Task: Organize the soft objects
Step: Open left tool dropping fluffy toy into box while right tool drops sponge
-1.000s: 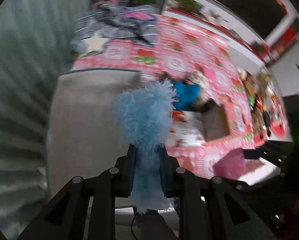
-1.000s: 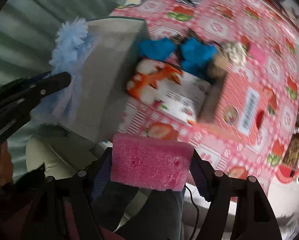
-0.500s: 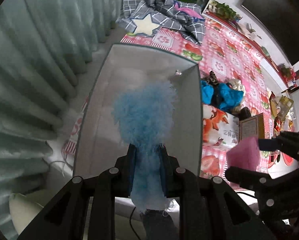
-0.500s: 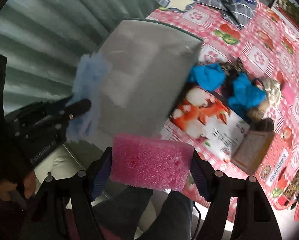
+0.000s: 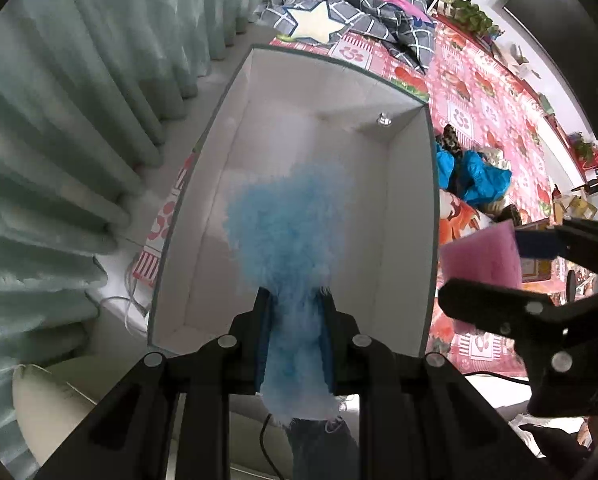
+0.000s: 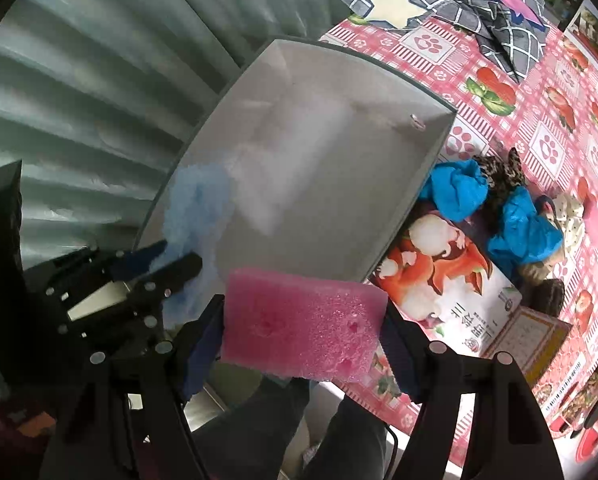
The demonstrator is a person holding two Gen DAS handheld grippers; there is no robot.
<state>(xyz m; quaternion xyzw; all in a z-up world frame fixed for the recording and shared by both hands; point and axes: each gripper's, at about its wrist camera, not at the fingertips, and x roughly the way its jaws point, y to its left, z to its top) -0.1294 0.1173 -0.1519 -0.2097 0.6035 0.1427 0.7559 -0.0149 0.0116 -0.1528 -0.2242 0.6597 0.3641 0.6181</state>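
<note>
Left gripper: jaws narrow, clamped on the blue fluffy piece. In the left wrist view its tuft stands up from the jaws at centre frame, directly over the open mouth of the white box. The box interior looks bare apart from a small metal stud in its upper right corner.

Right gripper: jaws set wide, pinching the pink sponge by its two short ends, so the sponge's long axis runs across the jaws, left to right in the right wrist view. The sponge sits at lower centre of that frame, at or just outside the near edge of the box; I cannot tell whether it overlaps the opening.

Key relation: the box lies ahead of both grippers, its long axis running away toward upper frame. I judge the left one nearer to a drop, since its load already hangs over the opening; the right needs to go forward and leftward.

Other soft items remain on the red patterned tablecloth: blue cloth bundles beside a picture book, and a checked grey fabric at upper right.
</note>
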